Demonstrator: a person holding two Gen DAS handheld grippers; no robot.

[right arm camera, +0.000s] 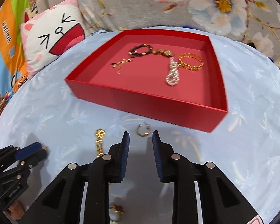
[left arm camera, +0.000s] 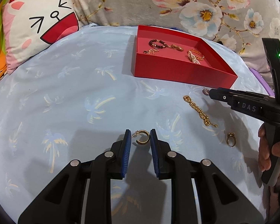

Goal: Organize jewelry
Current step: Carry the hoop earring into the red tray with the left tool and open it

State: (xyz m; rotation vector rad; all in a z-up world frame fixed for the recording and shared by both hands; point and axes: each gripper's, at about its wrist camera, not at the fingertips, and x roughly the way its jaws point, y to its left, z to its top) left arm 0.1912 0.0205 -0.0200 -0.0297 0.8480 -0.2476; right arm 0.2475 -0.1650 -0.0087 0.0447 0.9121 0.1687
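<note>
Surface: we work on a pale blue cloth printed with palm trees, which gives small gold pieces good contrast.
Destination: the red box sits open at the far side of the cloth, so both hands reach it without crossing.
Box contents: a dark bead bracelet, a pearl strand, a gold bangle and a small gold chain piece already lie on its floor, spread apart so nothing tangles.
Left gripper: its jaws are parted and straddle a gold hoop earring resting on the cloth; the left pad looks just at the earring's post, but we see no clamping.
Right gripper: its jaws are parted with nothing between them; a second hoop earring lies just beyond the tips, near the box wall.
Remaining loose items: a gold chain and a gold ring lie between the two grippers.
Judgement: we read both tools as lined up on one earring each, so the pair could enter the box together.
Risk: the hoops are thin and may slip aside as the pads close.
</note>
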